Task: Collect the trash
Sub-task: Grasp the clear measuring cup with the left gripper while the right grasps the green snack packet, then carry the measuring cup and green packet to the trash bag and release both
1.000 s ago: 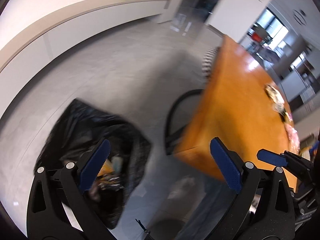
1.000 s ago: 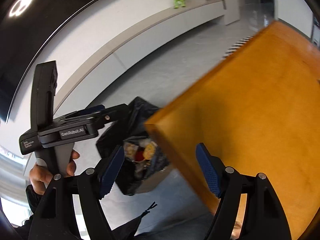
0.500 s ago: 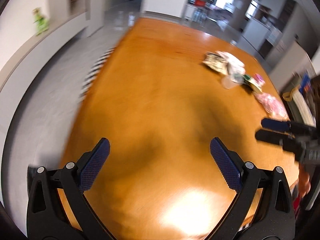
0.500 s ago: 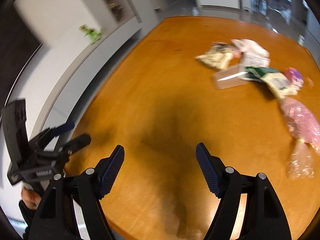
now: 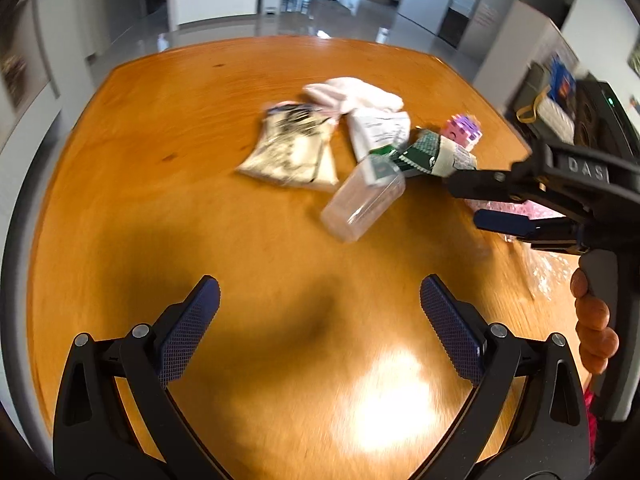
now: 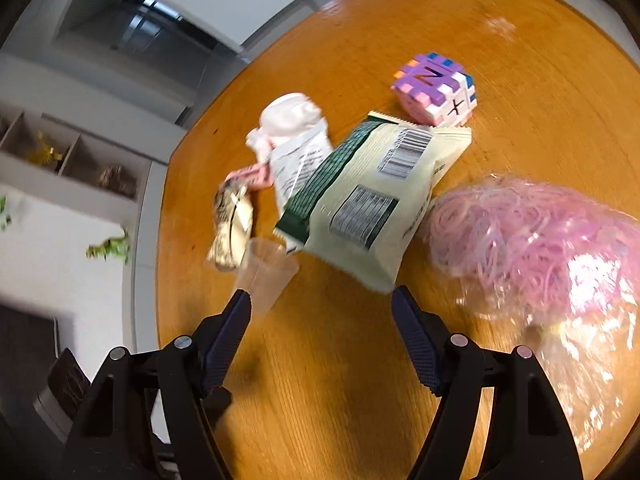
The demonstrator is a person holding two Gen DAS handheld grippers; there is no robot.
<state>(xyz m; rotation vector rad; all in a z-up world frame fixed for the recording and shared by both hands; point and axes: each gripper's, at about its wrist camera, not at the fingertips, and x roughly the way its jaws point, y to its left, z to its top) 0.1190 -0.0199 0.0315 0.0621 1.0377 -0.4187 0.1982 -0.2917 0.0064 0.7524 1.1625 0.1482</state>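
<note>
The cream-and-green foil snack bag (image 6: 360,196) is found just ahead of the empty, spread right gripper (image 6: 320,312), the nearer one, its long axis angled up-right, while the left gripper (image 5: 320,304), likewise spread and empty, is held well back.

Both wrist views angled down — shared table (image 5: 140,160)

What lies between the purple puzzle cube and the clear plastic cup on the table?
The green-and-cream snack bag lies between the puzzle cube and the clear cup; the right wrist view shows this best.

cup (image 6: 266,274) left of snack bag (image 6: 372,204) | cube (image 6: 434,90) behind | on table (image 6: 320,420)
</note>
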